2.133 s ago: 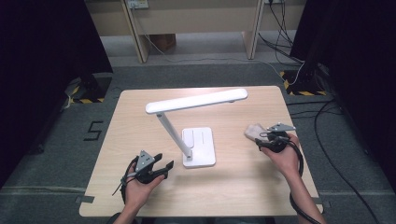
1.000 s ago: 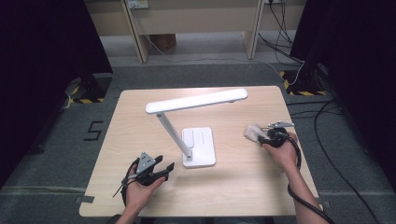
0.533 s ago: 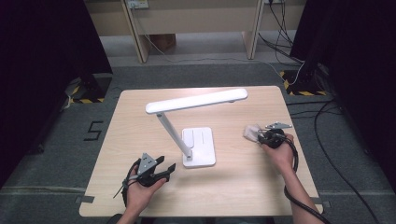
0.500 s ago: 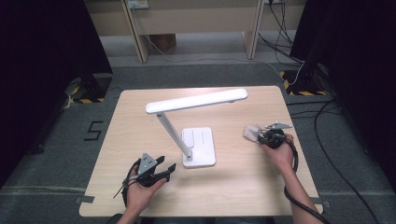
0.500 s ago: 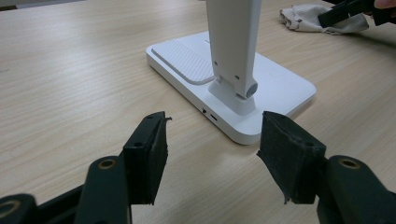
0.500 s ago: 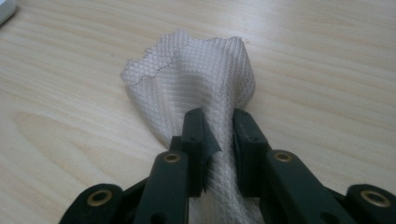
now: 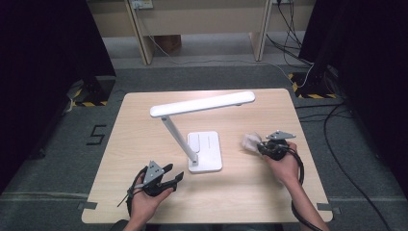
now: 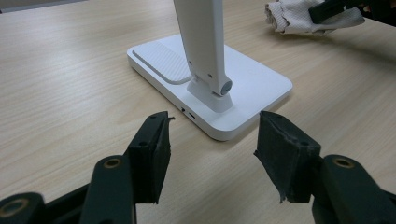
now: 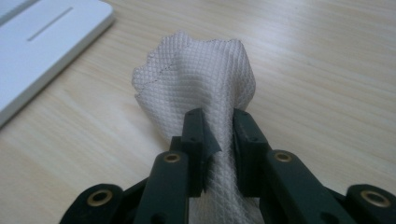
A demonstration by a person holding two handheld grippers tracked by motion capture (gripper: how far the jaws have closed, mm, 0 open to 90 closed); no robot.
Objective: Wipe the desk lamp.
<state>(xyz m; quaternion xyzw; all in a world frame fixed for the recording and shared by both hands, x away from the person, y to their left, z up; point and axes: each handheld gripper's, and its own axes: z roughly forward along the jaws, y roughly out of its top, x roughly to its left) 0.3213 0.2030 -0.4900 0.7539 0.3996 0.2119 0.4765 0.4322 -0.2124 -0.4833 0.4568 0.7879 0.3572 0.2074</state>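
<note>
A pale wooden worktop (image 7: 240, 192) stands on grey carpet, with dark curtains at both sides and cables trailing on the floor beyond. At its centre stands a white desk lamp with a flat rectangular base (image 7: 204, 150) and a long bar head.

Hard to make out: in the high view the crumpled white mesh cloth (image 7: 251, 141), lying right of the lamp base, is partly covered by the right tool (image 7: 263, 147). In the right gripper view the cloth (image 9: 201, 88) runs down between the jaws and out of sight at the bottom edge. In the left gripper view the lamp's stem is cut off at the top edge.

The right tool pinches the cloth, its jaws drawn in tight on the bunched fabric. The left tool (image 7: 168, 179), near the front left of the lamp base, has its jaws spread with nothing between them.

Since a second ago the right jaws have been closing on the cloth, and that hand has shifted slightly; the left jaws have narrowed a little.
</note>
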